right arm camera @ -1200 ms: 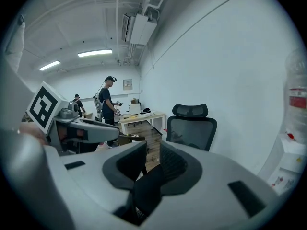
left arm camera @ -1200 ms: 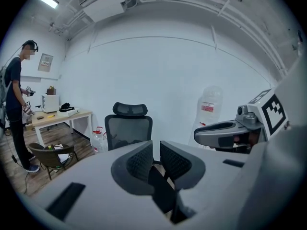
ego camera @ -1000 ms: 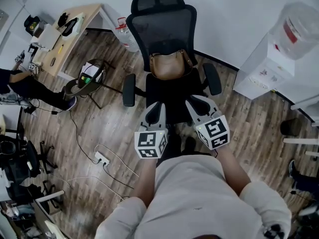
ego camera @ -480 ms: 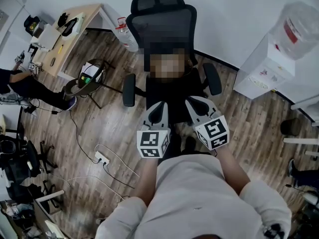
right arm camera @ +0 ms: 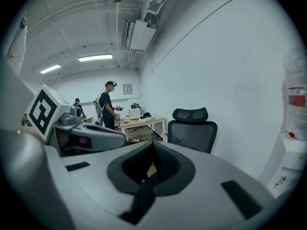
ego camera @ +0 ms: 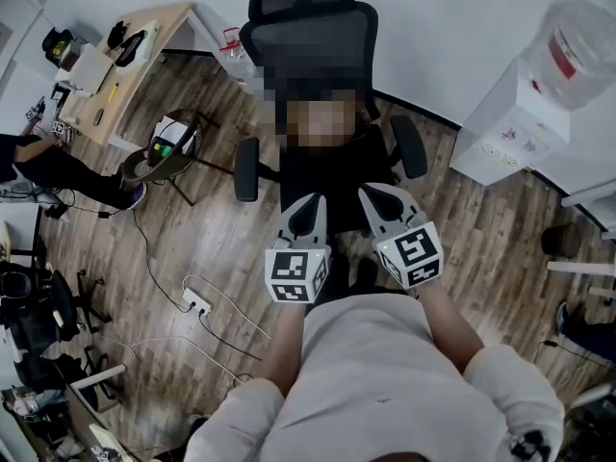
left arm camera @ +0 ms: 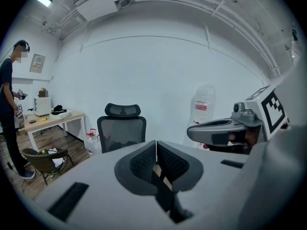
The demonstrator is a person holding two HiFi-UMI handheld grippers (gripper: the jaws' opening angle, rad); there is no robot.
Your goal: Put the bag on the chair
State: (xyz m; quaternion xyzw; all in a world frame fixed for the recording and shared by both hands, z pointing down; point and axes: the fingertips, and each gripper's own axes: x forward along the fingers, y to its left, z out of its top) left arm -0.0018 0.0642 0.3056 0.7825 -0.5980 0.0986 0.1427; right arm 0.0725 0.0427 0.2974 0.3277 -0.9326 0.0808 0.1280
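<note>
Status: black mesh office chair with headrest (ego camera: 308, 41) stands straight ahead, same spot as a second ago. Brown soft bag (ego camera: 327, 123) is on its seat, at the back edge against the backrest. That area is masked over now, so there's no detail, but the brown patch sits where the bag lay a second ago.

The change is in the claws.
- Left claw (left arm camera: 156, 147): went shut within the last second. Now clenched, pads together, nothing between them.
- Right claw (right arm camera: 153, 150): has just been closing, later than the left. Now its pads also meet and it's empty.

Both hover side by side over the front edge of the seat, tipped slightly down toward the chair. They're well clear of the bag and not touching it. The hands haven't really shifted.

My read: release is done and the bag rests on the chair unsupported. Empty clenched claws look like wrap-up, not a fresh grab, so the task looks complete from here. One caveat: under the mask I can't tell whether the bag is upright or slumped against the backrest.
</note>
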